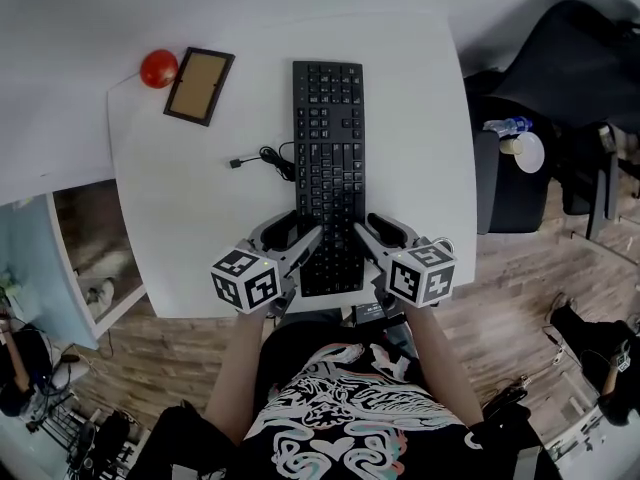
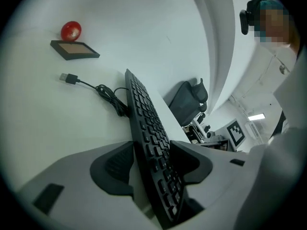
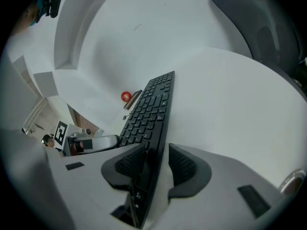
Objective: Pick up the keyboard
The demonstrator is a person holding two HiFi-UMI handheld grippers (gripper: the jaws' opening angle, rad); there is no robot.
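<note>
Both open wide: L claw [image 2: 151, 146], R claw [image 3: 156, 149] straddle kbd [image 1: 328, 138], prob. loose.

Keyboard [image 1: 328, 158] near corners hidden by left claw [image 1: 303, 226], right claw [image 1: 365, 226], key legends unreadable

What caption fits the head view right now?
The left gripper and right gripper, jaws open, straddle opposite edges of a black rectangular keyboard on a white table.

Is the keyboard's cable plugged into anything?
No, the cable from the keyboard ends in a USB plug lying loose on the white table, joined to nothing.
</note>
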